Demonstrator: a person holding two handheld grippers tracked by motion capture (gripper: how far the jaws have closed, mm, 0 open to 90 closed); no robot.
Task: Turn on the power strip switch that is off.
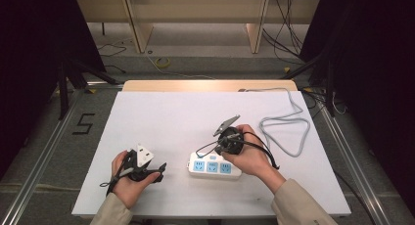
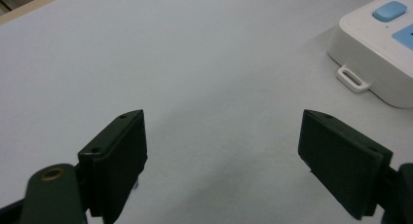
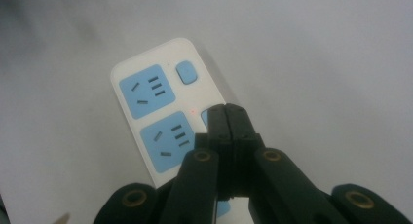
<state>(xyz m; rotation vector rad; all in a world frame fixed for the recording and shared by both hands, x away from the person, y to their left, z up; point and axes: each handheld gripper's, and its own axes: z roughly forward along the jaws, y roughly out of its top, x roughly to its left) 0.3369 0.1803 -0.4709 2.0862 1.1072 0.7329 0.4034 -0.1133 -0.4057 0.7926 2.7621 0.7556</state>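
A white power strip (image 1: 214,167) with blue socket faces lies on the white table (image 1: 161,117), near the front middle. In the right gripper view its blue sockets (image 3: 146,90) and blue switch (image 3: 186,71) show. My right gripper (image 3: 225,111) hangs just above the strip, jaws pressed together with nothing between them. The right hand (image 1: 254,154) holds it over the strip's far edge. My left gripper (image 2: 221,136) rests low at the front left, jaws wide apart over bare table. The strip's end and mounting tab (image 2: 351,79) lie to its right.
A grey cable (image 1: 286,124) loops on the table's right side and runs to the far edge. Black cables trail from both grippers. Beyond the table stand wooden furniture legs (image 1: 139,27) and floor cables. Metal rails (image 1: 44,146) flank the table.
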